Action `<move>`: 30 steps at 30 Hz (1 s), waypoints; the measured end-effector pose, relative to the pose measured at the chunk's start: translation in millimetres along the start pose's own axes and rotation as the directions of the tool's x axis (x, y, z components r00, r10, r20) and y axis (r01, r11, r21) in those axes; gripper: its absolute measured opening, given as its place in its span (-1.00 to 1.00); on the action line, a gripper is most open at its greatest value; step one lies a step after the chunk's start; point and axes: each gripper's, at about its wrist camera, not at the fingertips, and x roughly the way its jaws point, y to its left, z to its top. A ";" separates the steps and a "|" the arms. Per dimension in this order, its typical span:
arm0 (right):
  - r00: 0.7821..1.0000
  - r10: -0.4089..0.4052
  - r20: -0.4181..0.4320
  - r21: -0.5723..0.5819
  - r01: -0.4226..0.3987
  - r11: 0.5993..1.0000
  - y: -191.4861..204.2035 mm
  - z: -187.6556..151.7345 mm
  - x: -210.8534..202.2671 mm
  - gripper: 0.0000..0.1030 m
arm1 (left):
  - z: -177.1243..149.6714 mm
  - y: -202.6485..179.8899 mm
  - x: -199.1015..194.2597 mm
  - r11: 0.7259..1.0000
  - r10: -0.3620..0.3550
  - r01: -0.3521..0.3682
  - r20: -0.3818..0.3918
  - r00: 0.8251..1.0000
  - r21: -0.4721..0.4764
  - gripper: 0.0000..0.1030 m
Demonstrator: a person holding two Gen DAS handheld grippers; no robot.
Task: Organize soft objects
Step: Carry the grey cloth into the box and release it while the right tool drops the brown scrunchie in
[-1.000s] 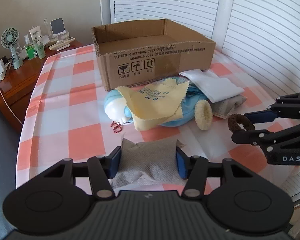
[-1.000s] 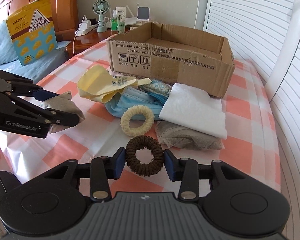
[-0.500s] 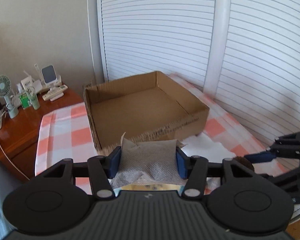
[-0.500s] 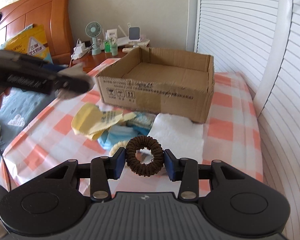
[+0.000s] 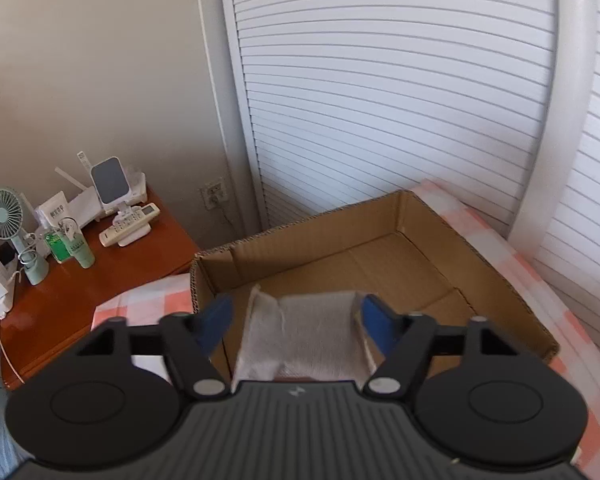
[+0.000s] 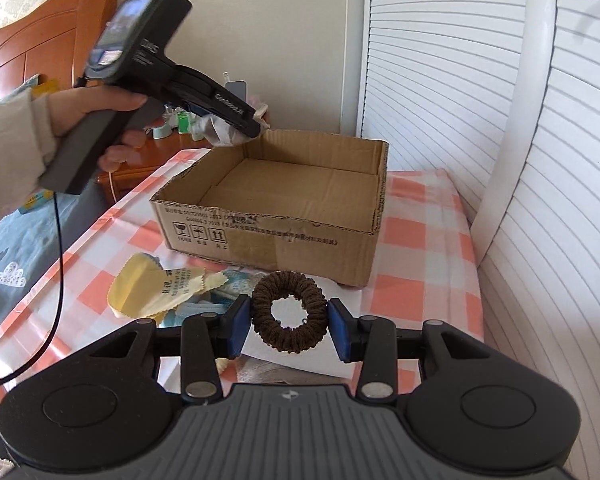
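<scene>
An open cardboard box (image 5: 480, 264) (image 6: 268, 224) stands on the checked table. My left gripper (image 5: 296, 316) hangs over the box's near left corner; its jaws have spread and the grey cloth (image 5: 304, 340) lies blurred between them, touching the right pad. In the right wrist view the left gripper (image 6: 256, 124) is above the box's far left rim with the grey cloth (image 6: 216, 130) under it. My right gripper (image 6: 290, 322) is shut on a brown scrunchie (image 6: 288, 312), held in front of the box above the pile.
A yellow cloth (image 6: 156, 286), blue masks (image 6: 196, 306) and a white cloth (image 6: 296, 356) lie before the box. A wooden nightstand (image 5: 84, 284) with a fan (image 5: 4, 220) and remotes stands left. White shutters (image 5: 380, 100) run behind and right. A cable (image 6: 58, 272) hangs from the left gripper.
My left gripper rose and moved forward over the box, and its jaws have spread around the grey cloth. My right gripper lifted the scrunchie and came nearer the box.
</scene>
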 end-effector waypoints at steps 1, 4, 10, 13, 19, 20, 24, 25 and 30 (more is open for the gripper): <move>1.000 -0.002 -0.001 0.002 0.002 1.000 -1.0 0.0 0.0 -0.10 | -0.7 1.3 2.5 1.000 0.023 -0.023 0.017 1.000 0.002 0.68; 1.000 -0.004 -0.007 0.007 0.004 1.000 -4.0 -0.1 0.4 -0.10 | -4.2 3.0 1.0 0.998 0.054 -0.055 0.033 0.998 0.018 0.68; 1.000 0.005 -0.010 0.009 -0.005 1.000 -3.2 3.3 3.5 -0.10 | -21.5 -0.6 -30.4 1.000 0.014 -0.014 0.030 0.999 0.004 0.80; 1.000 0.015 -0.002 0.009 -0.015 1.000 -1.2 6.3 2.5 -0.10 | -37.7 -8.2 -55.7 1.000 0.000 0.000 0.024 1.000 0.003 0.90; 1.000 0.018 0.011 0.009 -0.018 1.000 -0.8 19.7 5.7 -0.10 | -83.1 -12.6 -110.4 0.999 0.024 -0.023 0.014 1.000 -0.042 0.95; 1.000 0.024 0.012 0.014 -0.024 1.000 -2.1 23.5 7.3 -0.10 | -91.3 -12.3 -117.8 0.998 0.030 -0.029 0.016 0.999 -0.060 0.95; 0.999 0.027 0.028 0.033 -0.028 0.999 -7.3 46.3 18.5 -0.10 | -121.9 -11.7 -138.9 0.992 0.060 -0.058 0.006 0.998 -0.115 0.96; 0.999 0.027 0.033 0.036 -0.028 0.999 -8.7 53.4 22.5 -0.10 | -127.9 -11.4 -142.6 0.989 0.072 -0.070 0.006 0.997 -0.130 0.96; 0.999 0.030 0.029 0.041 -0.031 0.999 -13.2 89.3 52.7 -0.10 | -148.5 -10.8 -154.4 0.984 0.085 -0.085 -0.005 0.996 -0.157 0.96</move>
